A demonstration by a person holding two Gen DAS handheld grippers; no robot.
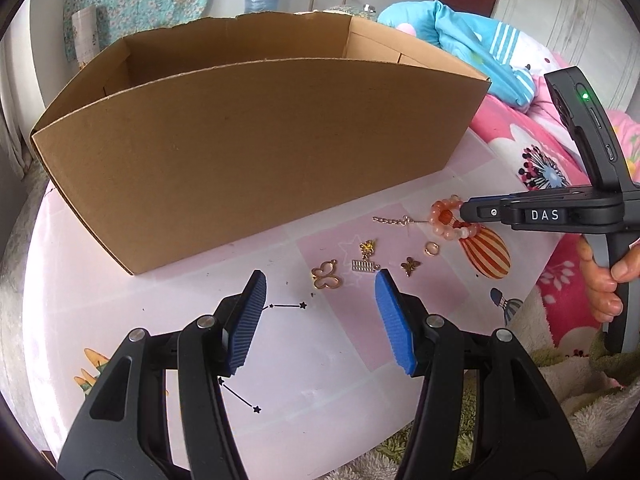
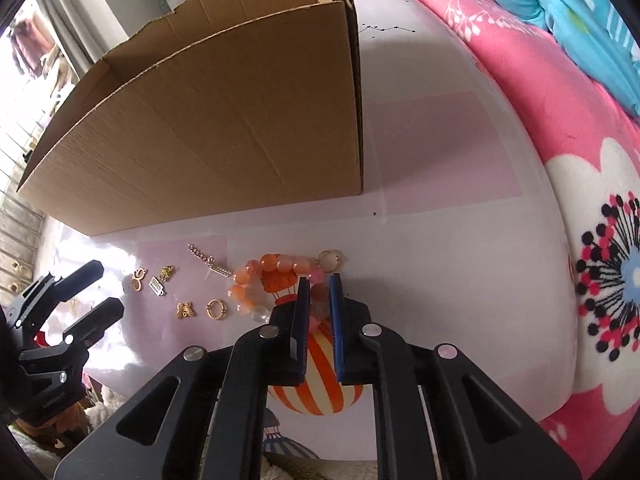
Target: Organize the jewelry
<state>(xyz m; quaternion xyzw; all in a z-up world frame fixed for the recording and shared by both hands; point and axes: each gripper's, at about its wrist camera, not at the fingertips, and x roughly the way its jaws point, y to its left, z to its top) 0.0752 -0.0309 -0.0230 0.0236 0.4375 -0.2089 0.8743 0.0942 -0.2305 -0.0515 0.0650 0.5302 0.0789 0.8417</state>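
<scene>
My right gripper (image 2: 319,280), jaws narrow, pinches the orange bead bracelet (image 2: 256,280) on the counter (image 2: 440,240) near the cardboard box (image 2: 224,136). Left gripper (image 1: 320,286): jaws wide, empty, above gold charms (image 1: 326,276).

Home bedroom — floral quilt (image 2: 560,128), hanging clothes (image 1: 132,4).

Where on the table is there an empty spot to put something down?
Bare table lies right of the cardboard box, toward the pink blanket, and nearer than the left gripper. It's crowded before the box, around the bead bracelet and gold charms.
</scene>
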